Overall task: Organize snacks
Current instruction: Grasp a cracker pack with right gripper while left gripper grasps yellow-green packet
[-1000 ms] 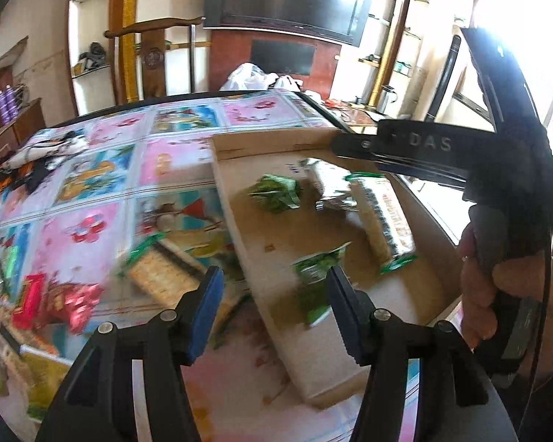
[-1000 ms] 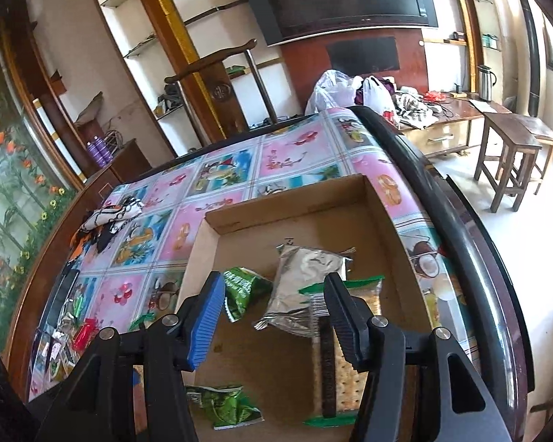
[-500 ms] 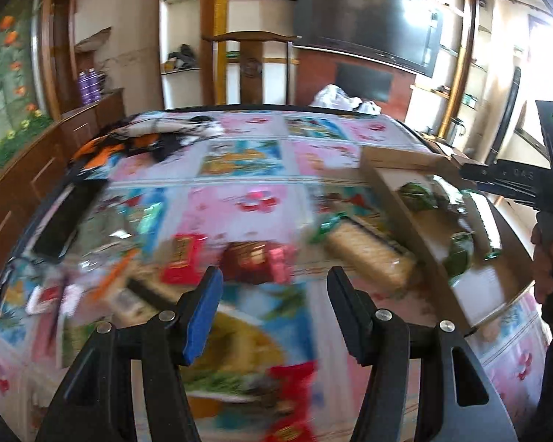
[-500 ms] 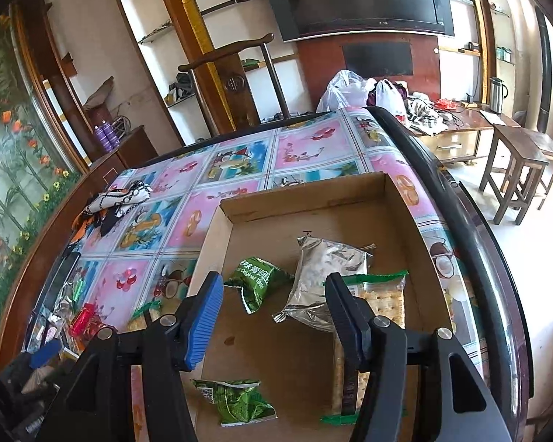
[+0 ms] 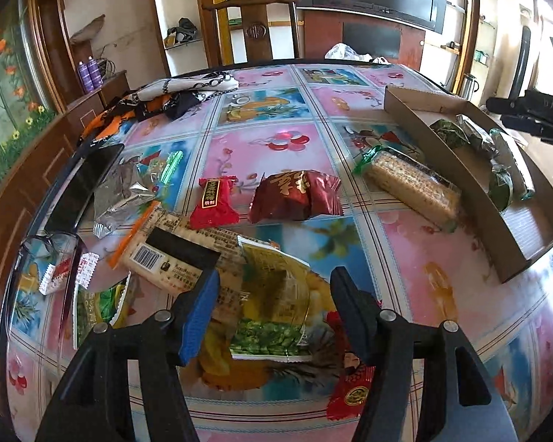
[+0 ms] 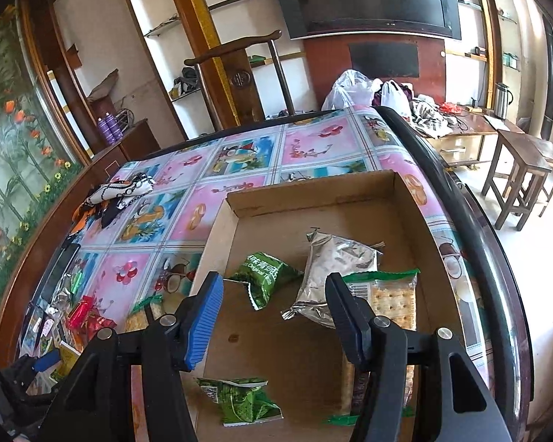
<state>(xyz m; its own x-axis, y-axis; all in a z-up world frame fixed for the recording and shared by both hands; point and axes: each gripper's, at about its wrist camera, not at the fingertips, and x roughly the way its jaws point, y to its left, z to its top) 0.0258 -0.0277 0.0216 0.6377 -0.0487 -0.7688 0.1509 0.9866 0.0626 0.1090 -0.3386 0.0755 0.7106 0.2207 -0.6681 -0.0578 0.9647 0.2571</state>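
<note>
Left gripper [image 5: 272, 309] going snack-shopping, jaws opening and holding nothing.
It's hovering over the pea packet [image 5: 272, 316], while the right gripper [image 6: 272, 316] is waiting half-open, empty, above the cardboard tray [image 6: 313, 191] at 3 o'clock.

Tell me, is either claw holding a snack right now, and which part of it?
No. The left claw is opening above the snacks on the table; the right claw is open over the cardboard box. Neither touches anything.
</note>
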